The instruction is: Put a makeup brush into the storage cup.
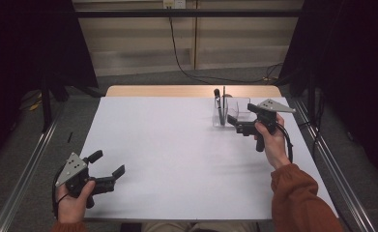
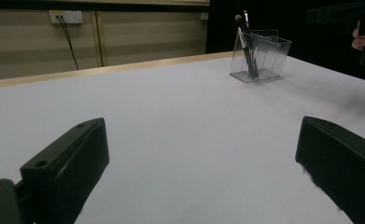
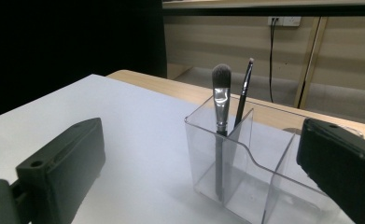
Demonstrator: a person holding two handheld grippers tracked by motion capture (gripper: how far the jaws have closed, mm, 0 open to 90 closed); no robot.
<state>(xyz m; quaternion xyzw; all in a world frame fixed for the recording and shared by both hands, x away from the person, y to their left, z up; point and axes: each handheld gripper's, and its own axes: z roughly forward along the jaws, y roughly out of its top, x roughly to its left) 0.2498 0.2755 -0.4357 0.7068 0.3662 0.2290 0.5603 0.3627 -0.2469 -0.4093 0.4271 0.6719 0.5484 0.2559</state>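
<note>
A clear plastic organizer (image 1: pixel 236 114) stands at the far right of the white table (image 1: pixel 177 159). In the right gripper view a broad grey-tipped brush (image 3: pixel 221 100) and a thin dark brush (image 3: pixel 244 88) stand upright in one compartment of the organizer (image 3: pixel 245 172). My right gripper (image 1: pixel 240 115) hovers close beside the organizer, its jaws wide apart (image 3: pixel 201 140) with nothing pressed between them. My left gripper (image 1: pixel 110 162) rests open near the front left corner. In the left gripper view (image 2: pixel 203 140) its jaws frame bare table, with the organizer (image 2: pixel 259 58) far off.
A wooden strip (image 1: pixel 191 91) runs along the table's far edge. Metal rails (image 1: pixel 27 169) flank both sides. Cables (image 1: pixel 177 53) hang on the back wall and trail over the floor. The right hand (image 2: pixel 364 35) appears at the upper right of the left gripper view.
</note>
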